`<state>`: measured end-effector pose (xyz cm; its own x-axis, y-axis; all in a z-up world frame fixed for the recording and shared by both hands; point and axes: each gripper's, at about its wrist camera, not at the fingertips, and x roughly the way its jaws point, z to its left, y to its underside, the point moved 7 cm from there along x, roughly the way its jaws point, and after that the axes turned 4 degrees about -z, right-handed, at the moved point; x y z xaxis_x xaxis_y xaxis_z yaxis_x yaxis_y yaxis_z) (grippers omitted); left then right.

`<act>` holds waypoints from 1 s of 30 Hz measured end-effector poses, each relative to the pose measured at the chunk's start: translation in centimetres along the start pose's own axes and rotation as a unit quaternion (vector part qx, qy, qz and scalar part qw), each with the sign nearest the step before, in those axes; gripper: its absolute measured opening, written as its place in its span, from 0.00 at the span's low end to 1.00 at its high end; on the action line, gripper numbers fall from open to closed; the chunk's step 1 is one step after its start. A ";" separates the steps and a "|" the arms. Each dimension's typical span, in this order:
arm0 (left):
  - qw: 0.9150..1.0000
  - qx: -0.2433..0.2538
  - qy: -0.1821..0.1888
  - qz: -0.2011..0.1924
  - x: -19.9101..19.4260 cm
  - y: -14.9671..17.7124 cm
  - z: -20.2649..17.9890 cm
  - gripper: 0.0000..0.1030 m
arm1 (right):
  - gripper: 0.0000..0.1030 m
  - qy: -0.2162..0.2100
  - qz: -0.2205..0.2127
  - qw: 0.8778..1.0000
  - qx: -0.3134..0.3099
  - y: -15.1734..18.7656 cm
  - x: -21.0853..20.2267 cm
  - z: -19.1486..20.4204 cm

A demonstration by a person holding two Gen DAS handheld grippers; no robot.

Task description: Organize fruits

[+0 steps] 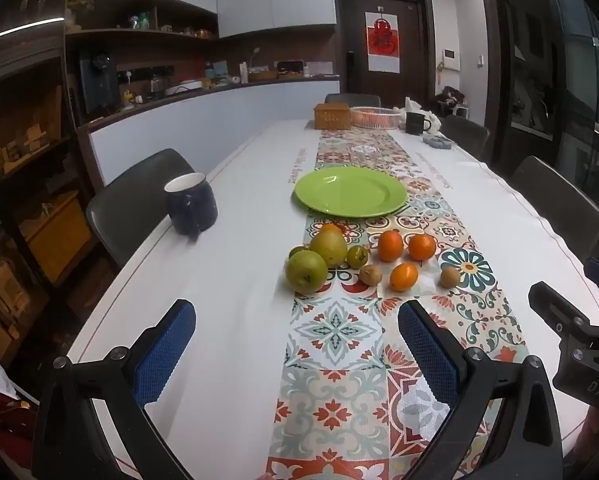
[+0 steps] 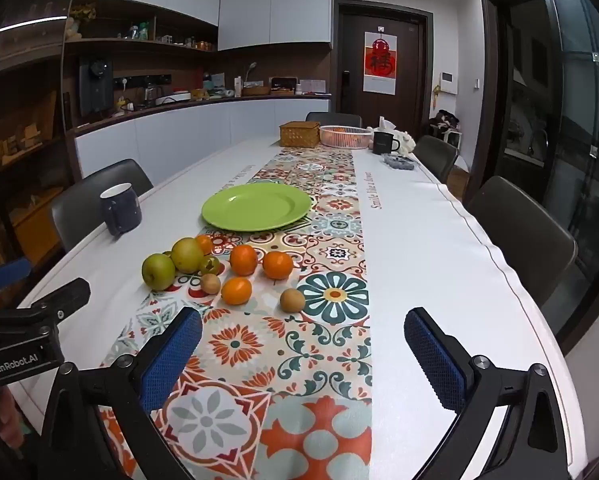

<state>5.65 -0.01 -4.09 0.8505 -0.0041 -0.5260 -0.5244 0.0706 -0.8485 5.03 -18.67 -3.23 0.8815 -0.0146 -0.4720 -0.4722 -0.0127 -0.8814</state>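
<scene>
Fruits (image 1: 351, 260) lie loose on the patterned runner (image 1: 331, 344), just short of the empty green plate (image 1: 350, 191); none sorted yet. Left gripper (image 1: 297, 354) and right gripper (image 2: 303, 356) hover short of them, fingers wide, holding nothing. Judged step: approach. Next move calls for closing on one fruit.

Home dining kitchen, seen across a long table (image 2: 439, 248) with a white cloth and a patterned tile-print runner (image 2: 323, 264), dark chairs (image 2: 515, 224) drawn up along both sides. Behind, a counter (image 2: 203, 102) crowded with small appliances and jars, white wall cabinets (image 2: 275, 4) and open wooden shelves (image 2: 139, 42). At the far end, a dark front door (image 2: 379, 64) bearing a red paper charm (image 2: 379, 60).
</scene>
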 end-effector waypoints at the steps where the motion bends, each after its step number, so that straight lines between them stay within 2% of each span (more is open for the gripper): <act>1: 1.000 0.000 0.001 0.001 0.1 0.0 0.0 1.00 | 0.99 0.000 0.000 1.000 0.000 0.0 0.0 0.0; 5: 1.000 -0.001 0.007 0.008 0.6 0.1 -0.1 1.00 | 0.99 0.001 -0.002 1.000 -0.002 0.0 0.0 0.0; 6: 1.000 -0.002 0.000 -0.005 0.2 -0.2 0.0 1.00 | 0.99 0.001 -0.003 1.000 -0.001 0.0 -0.1 0.0; 14: 1.000 0.000 -0.004 -0.017 -1.0 -0.5 0.1 1.00 | 0.99 -0.003 -0.005 1.000 -0.001 -0.1 -0.2 0.1; 30: 1.000 -0.001 -0.003 -0.019 -1.1 -0.4 0.4 1.00 | 0.99 -0.004 -0.008 1.000 -0.001 -0.2 -0.3 0.2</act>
<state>4.95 0.36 -3.10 0.8704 -0.0015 -0.4923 -0.4910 0.0685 -0.8684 4.83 -18.42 -2.91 0.8890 -0.0073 -0.4579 -0.4580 -0.0157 -0.8888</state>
